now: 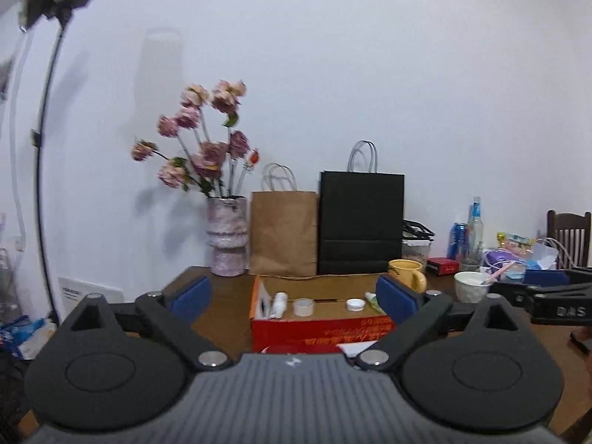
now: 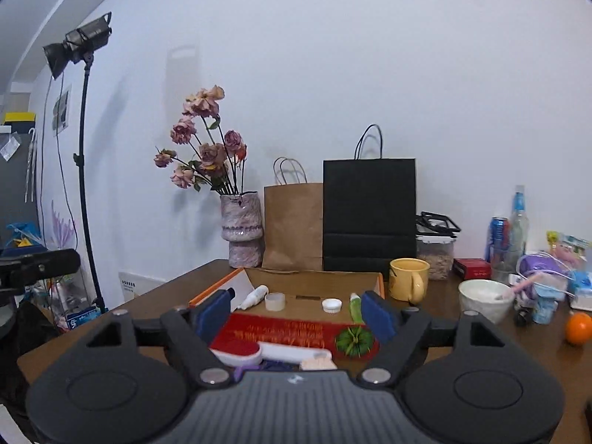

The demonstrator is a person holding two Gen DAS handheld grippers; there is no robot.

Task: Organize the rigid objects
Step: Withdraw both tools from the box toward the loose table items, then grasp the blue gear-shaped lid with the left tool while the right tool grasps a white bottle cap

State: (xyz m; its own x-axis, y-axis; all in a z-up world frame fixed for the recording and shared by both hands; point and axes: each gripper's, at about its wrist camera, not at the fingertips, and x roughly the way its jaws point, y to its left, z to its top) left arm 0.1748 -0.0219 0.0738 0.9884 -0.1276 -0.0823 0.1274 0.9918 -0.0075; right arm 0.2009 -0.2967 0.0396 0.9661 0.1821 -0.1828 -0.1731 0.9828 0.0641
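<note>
Far left: one black studio light (image 2: pixel 79 42) on a thin stand against a plain white wall. On a dark brown wooden table (image 2: pixel 177 288), backed to the wall: one mottled pink ceramic vase (image 2: pixel 241 227) of faded pink roses, then two paper bags, one brown kraft (image 2: pixel 294 222) and one matte black (image 2: pixel 369 214). In front, one shallow red-and-orange cardboard box (image 2: pixel 292 327), open, holding four small rigid items in a row: a white squeeze bottle (image 2: pixel 253 297) lying down, a translucent tape roll (image 2: pixel 275 301), a white ribbed cap (image 2: pixel 331 305), a green-and-white tube (image 2: pixel 355 305). Just outside the box's front right corner, one green spiky ball (image 2: pixel 354 339). Further right: one yellow mug (image 2: pixel 409 279), one white bowl (image 2: pixel 485 298), one blue can (image 2: pixel 497 235), one clear bottle (image 2: pixel 518 218), one orange (image 2: pixel 578 328). Left gripper (image 1: pixel 294 296) with blue-padded jaws spread wide, nothing between the pads, box beyond. Right gripper (image 2: pixel 299 309) likewise apart and empty.
</note>
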